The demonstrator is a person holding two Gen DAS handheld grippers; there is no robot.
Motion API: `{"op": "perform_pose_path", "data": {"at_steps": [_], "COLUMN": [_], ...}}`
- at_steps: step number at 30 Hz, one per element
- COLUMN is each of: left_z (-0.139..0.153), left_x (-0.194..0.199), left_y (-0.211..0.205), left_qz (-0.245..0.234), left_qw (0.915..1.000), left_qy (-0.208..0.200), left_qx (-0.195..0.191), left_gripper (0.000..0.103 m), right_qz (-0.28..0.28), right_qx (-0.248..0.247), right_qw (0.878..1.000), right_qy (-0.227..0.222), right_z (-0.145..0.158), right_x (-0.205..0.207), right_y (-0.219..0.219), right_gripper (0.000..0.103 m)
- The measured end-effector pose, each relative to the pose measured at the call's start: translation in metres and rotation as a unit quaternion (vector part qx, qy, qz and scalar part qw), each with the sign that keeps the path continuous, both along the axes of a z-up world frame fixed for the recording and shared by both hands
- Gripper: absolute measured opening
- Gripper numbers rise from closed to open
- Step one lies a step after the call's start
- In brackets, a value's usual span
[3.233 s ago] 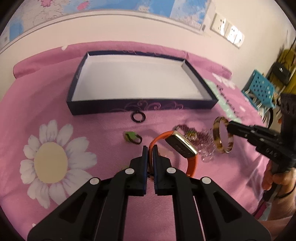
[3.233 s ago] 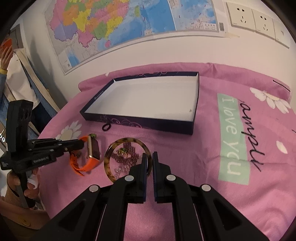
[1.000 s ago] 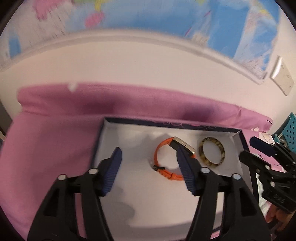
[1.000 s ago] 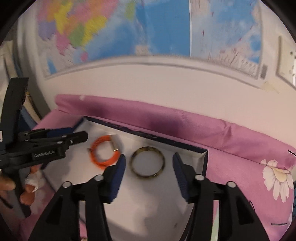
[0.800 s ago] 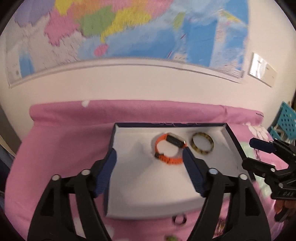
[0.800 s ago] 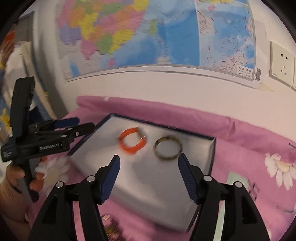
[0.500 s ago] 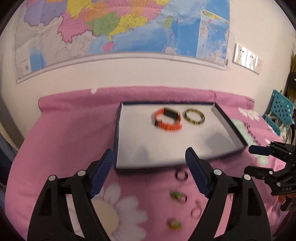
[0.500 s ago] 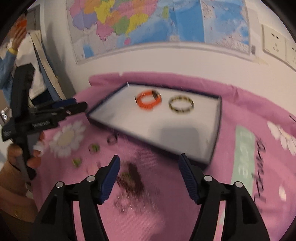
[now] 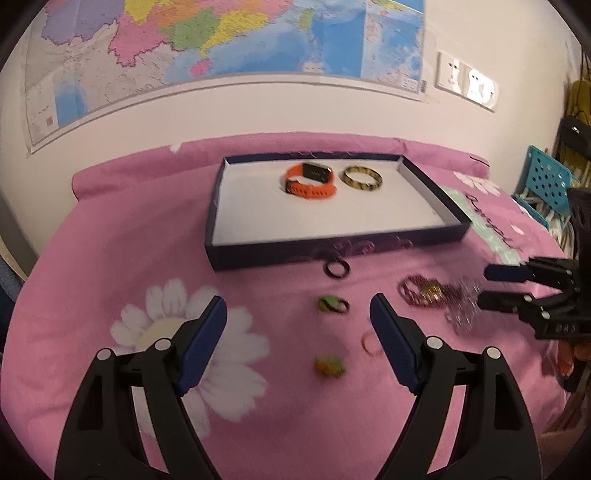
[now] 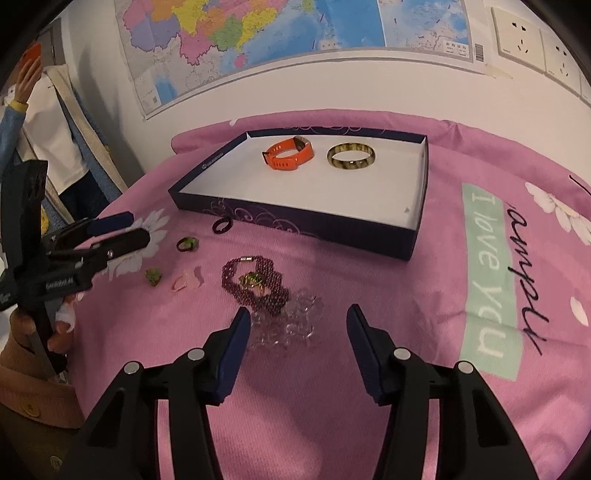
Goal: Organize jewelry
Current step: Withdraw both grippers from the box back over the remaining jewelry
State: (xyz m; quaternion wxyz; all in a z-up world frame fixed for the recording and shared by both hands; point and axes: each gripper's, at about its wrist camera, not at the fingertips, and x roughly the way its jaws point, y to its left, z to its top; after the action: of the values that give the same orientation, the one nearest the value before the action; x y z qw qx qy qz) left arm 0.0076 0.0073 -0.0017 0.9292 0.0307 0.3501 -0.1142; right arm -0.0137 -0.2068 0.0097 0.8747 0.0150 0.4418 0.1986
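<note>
A dark blue box [image 9: 332, 251] [image 10: 295, 221] with a white floor holds an orange watch [image 9: 309, 180] [image 10: 290, 154] and a tortoiseshell bangle [image 9: 361, 178] [image 10: 351, 157]. On the pink cloth in front lie a black ring [image 9: 336, 268] [image 10: 222, 225], a green ring [image 9: 332, 304] [image 10: 187, 243], a green piece [image 9: 329, 365] [image 10: 153, 277], a pink ring [image 9: 371, 338] [image 10: 183, 282], a purple bead bracelet [image 9: 424, 293] [image 10: 258, 282] and a clear bead bracelet [image 10: 291, 325]. My left gripper [image 9: 297, 314] [image 10: 125, 229] is open above the small rings. My right gripper [image 10: 297, 317] [image 9: 487, 284] is open over the clear beads.
The pink cloth [image 10: 443, 295] has daisy prints and a green "I love you" panel [image 10: 487, 280]. A map [image 10: 258, 37] and wall sockets [image 10: 524, 33] are behind. A person [image 10: 37, 110] stands at the left. A blue basket [image 9: 546, 181] stands at the right.
Both grippers carried the watch and bangle to the box, let them go there, opened, and pulled back toward me over the loose jewelry.
</note>
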Motion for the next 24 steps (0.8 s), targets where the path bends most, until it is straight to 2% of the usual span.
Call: {"op": "perform_pose_path", "data": {"at_steps": [12, 19, 24], "left_z": [-0.009, -0.011, -0.013], "left_x": [-0.012, -0.012, -0.011], "left_y": [-0.013, -0.020, -0.020], "left_qz": [-0.019, -0.026, -0.027], "left_qw": [0.9997, 0.9995, 0.9995], "left_qy": [0.010, 0.012, 0.015], "left_qx": [0.007, 0.011, 0.009], "left_gripper": [0.079, 0.079, 0.079], "right_qz": [0.002, 0.002, 0.007], "right_qx": [-0.006, -0.011, -0.009], "right_qw": [1.000, 1.000, 1.000], "right_qy": [0.007, 0.015, 0.016], "right_z": [-0.004, -0.008, -0.008], "right_x": [0.001, 0.010, 0.010], "right_y": [0.003, 0.007, 0.008], "right_gripper": [0.045, 0.044, 0.029]}}
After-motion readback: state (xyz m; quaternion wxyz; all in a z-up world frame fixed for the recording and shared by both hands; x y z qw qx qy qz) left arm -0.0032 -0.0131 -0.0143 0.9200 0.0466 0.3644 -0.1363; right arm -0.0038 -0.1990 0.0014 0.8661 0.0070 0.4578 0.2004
